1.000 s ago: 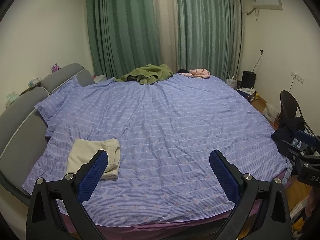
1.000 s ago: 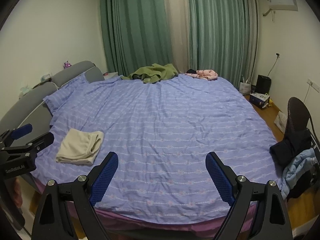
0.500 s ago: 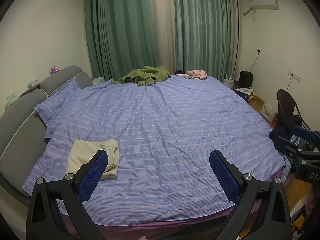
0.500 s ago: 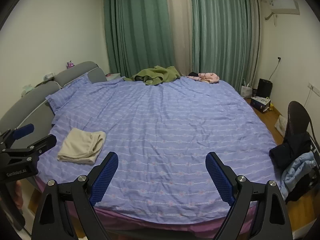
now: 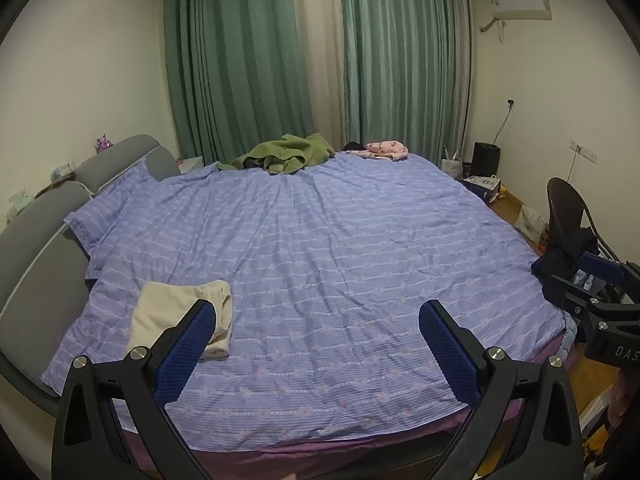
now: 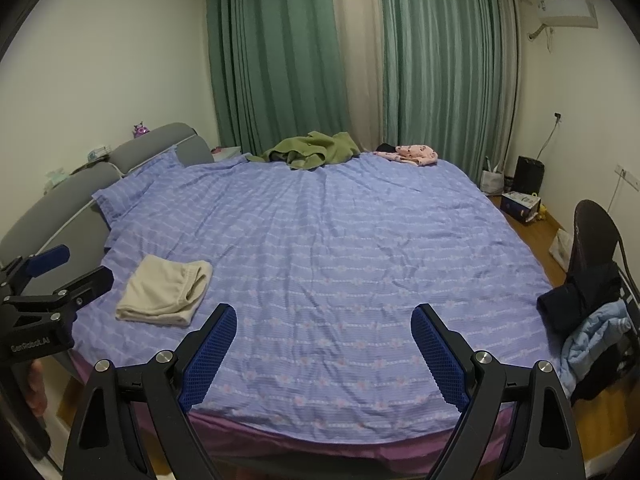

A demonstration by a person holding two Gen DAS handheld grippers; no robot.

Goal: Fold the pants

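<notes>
— Pants (image 6: 164, 294), cream-coloured, lie folded in a neat stack on the blue striped bedcover (image 6: 340, 248), near the corner by the grey headboard (image 6: 72, 196).

— And the tools?

— Left gripper (image 5: 316, 320) and right gripper (image 6: 324, 322) both hover above the near edge of the bed, jaws spread wide, nothing between the blue pads.

— Any writing?

— White lettering on the left gripper's body, seen from the right wrist camera, is too blurred to read for certain. From the left wrist camera, the right gripper's body shows "DAS", cut off at the edge.
</notes>
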